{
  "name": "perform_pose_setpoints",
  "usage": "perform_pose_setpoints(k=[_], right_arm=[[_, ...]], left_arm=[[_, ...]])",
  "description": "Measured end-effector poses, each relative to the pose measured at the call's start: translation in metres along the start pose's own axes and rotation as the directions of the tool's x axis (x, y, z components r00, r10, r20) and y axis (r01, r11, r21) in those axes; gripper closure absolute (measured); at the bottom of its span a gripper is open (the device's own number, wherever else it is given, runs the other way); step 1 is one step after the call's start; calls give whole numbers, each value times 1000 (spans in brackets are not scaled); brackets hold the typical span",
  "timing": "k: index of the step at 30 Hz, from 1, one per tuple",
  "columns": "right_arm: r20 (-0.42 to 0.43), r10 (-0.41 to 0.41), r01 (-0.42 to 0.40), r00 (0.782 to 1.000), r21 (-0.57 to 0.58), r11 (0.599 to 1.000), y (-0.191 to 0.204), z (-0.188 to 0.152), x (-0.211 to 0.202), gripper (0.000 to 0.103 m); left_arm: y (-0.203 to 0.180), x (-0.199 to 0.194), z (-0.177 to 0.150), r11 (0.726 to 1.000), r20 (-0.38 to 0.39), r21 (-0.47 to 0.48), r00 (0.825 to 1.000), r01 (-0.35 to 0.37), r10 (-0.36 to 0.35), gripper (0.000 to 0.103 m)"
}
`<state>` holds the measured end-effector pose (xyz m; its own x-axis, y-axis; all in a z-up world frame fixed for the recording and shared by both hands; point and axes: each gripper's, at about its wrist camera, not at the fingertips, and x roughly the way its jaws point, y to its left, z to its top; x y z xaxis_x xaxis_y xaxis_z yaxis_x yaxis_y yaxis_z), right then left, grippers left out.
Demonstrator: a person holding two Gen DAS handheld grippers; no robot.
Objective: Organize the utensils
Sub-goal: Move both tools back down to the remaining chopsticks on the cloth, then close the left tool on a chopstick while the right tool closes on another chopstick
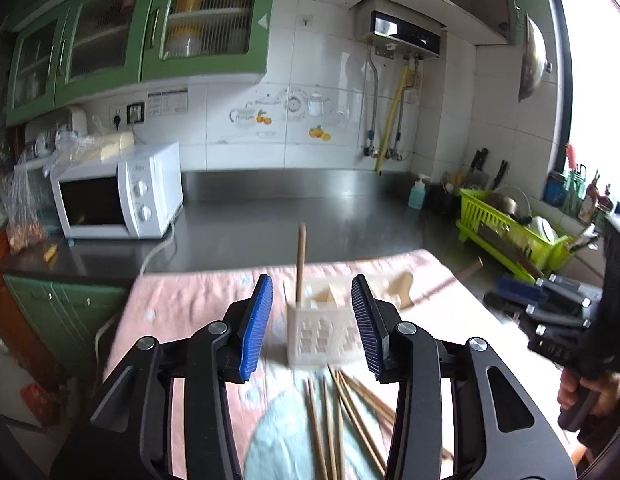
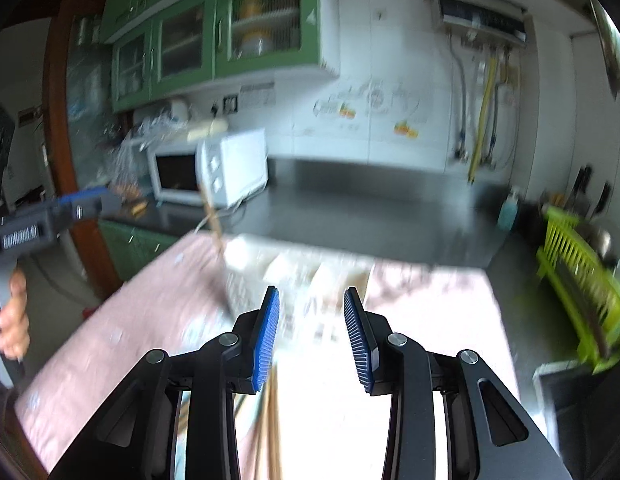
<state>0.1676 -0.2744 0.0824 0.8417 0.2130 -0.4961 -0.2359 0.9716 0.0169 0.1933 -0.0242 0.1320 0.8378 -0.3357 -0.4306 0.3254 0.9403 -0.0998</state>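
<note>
One wooden stick [image 1: 300,260] stands upright in a white caddy [image 1: 324,330] on the pink cloth [image 1: 181,300], with loose chopsticks [image 1: 342,416] fanned on the cloth just in front of the caddy. Left gripper [image 1: 314,326] hangs before the caddy, jaws wide apart and empty. Right gripper [image 2: 312,336], likewise spread and empty, is near the caddy [image 2: 293,280]; a microwave [image 1: 121,196] sits well behind.
</note>
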Motion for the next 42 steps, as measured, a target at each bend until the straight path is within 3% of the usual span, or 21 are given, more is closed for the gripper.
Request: perform_pose_setpoints(k=[7,16,24,31,42], right_arm=[[-108,62,-59,992,33,998,21,-84,-3,73],[-213,76,-77,974,2,997,55,-143,22,78],[-264,49,-57,963,-21,998,58,-161,44,83],[-284,52,-58,957,-12,998,57,-165,52,85],[-293,69,-70,954,6,998,53,-167,58,88]], left_arm=[[4,-17,-70,1000,-73,-22,997,-13,11,61],[17,-8,-149,995,-217,-98,976,1,-23,61],[12,11,-194,995,-321,-97,945,35,-64,64],[6,41,-210,995,-398,-95,915,28,-64,76],[5,67,-219,995,-439,-102,898,-8,-38,86]])
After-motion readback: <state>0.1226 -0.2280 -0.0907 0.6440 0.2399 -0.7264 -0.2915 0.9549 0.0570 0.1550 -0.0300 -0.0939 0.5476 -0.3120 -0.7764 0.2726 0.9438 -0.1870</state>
